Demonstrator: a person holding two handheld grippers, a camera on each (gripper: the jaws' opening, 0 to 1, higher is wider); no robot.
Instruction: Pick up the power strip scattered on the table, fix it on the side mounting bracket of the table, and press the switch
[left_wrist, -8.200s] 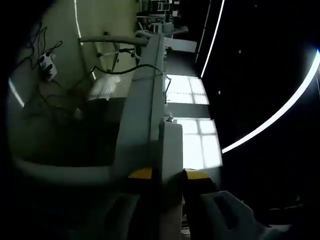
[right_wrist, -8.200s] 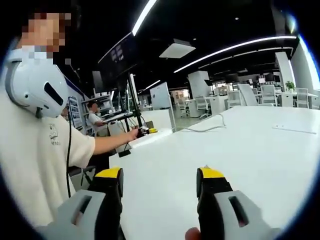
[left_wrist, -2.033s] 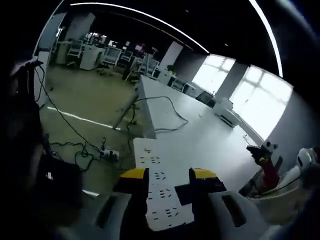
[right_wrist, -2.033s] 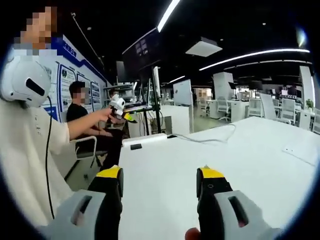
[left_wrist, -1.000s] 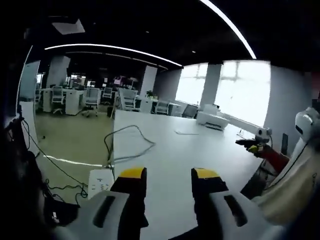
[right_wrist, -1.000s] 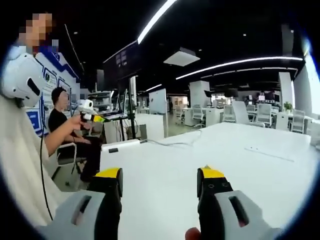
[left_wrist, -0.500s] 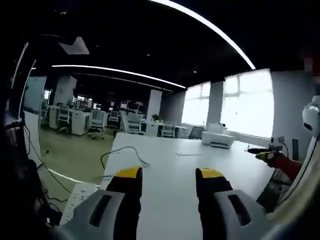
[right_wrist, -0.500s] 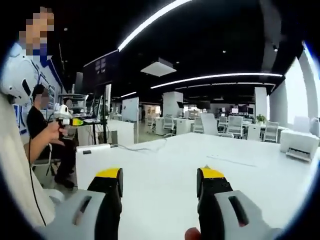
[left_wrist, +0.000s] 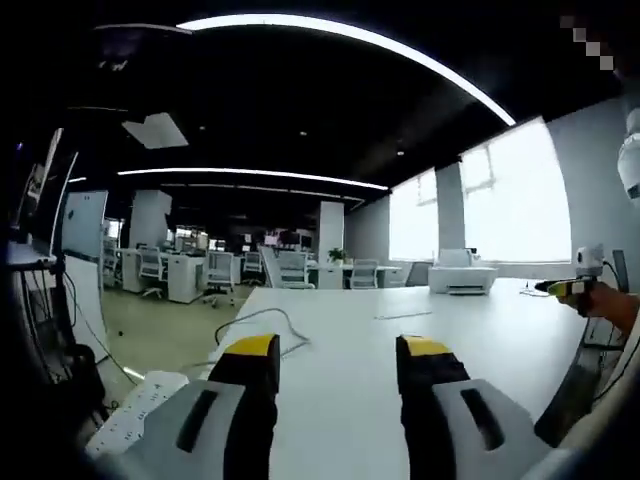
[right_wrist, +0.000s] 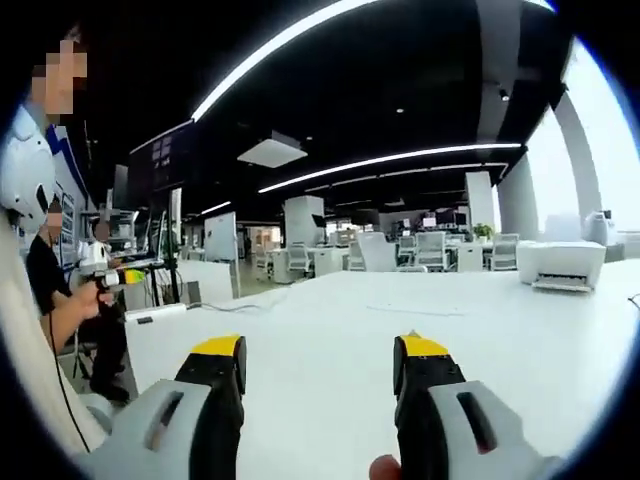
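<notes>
Two seconds back my left gripper (left_wrist: 338, 362) was clamped on the white power strip (left_wrist: 134, 412); now its yellow-tipped jaws stand apart with nothing between them, and the strip sits off the table's near left edge, low at the left of the left gripper view, a long flat plastic bar with rows of socket slots showing. I cannot tell from here whether it is seated on a bracket. Both views have swung level since then, so I am looking across the table (left_wrist: 340, 330), a broad, smooth, matte white top. A pale cable (left_wrist: 262, 330) loops over its left part near the edge. A white boxy printer (left_wrist: 462, 274) stands at the far end under the bright windows. My right gripper (right_wrist: 318, 368) hangs over the same tabletop with its jaws parted and empty, grey bodies with yellow caps. In the right gripper view the printer (right_wrist: 560, 266) is at the right, and my left gripper (right_wrist: 108, 276) shows small at the left, held in a hand (right_wrist: 88, 299).
</notes>
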